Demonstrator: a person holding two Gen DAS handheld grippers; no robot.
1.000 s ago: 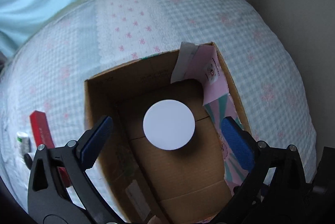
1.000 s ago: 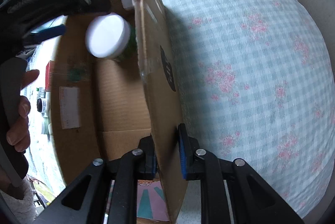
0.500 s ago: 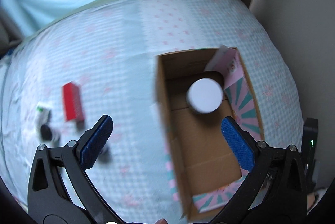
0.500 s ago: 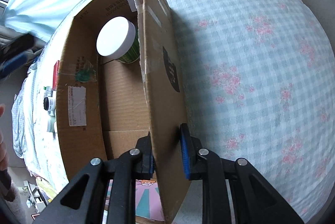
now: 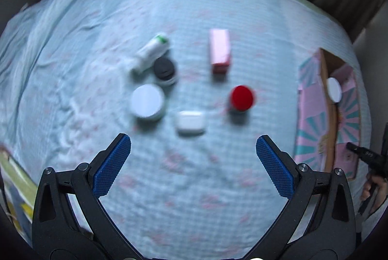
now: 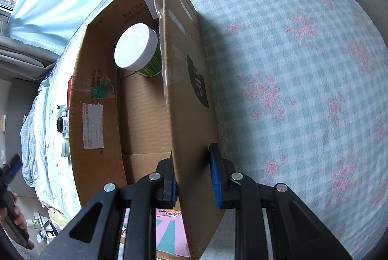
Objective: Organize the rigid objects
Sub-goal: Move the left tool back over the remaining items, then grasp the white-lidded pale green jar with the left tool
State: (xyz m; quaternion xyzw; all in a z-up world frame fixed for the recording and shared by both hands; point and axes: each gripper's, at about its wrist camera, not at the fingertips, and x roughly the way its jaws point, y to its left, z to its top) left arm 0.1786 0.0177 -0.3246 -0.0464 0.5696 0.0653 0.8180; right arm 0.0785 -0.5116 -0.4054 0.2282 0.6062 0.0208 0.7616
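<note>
The left tool (image 5: 193,150) is released, its blue pads spread wide above the bed (image 5: 194,187) and touching nothing; just ahead of it lies a white case (image 5: 190,121), with a white-lidded jar (image 5: 147,101) to its left and a red-capped item (image 5: 242,97) to its right; farther on sit a black-lidded jar (image 5: 164,69), a white tube with a green end (image 5: 150,53) lying tilted just beside it, and a pink box (image 5: 220,50) lying flat; this view is blurred, so finer detail cannot be told; at its right edge stands the cardboard box (image 5: 326,114), its outer face printed pink and teal.

The right tool (image 6: 192,181) is clenched on the near part of the box's right wall (image 6: 191,114), one pad inside and one outside; inside the cardboard box, at the far end against that same wall, stands a green jar with a white lid (image 6: 137,46); the rest of the box floor (image 6: 145,119) is bare corrugated card; labels and torn tape mark the left wall (image 6: 93,124); beyond that wall, small containers show partly on the bed; the checked, pink-flowered bedcover (image 6: 303,90) stretches off to the right; the left tool's tip appears at the far left edge, held in a hand (image 6: 14,213).
</note>
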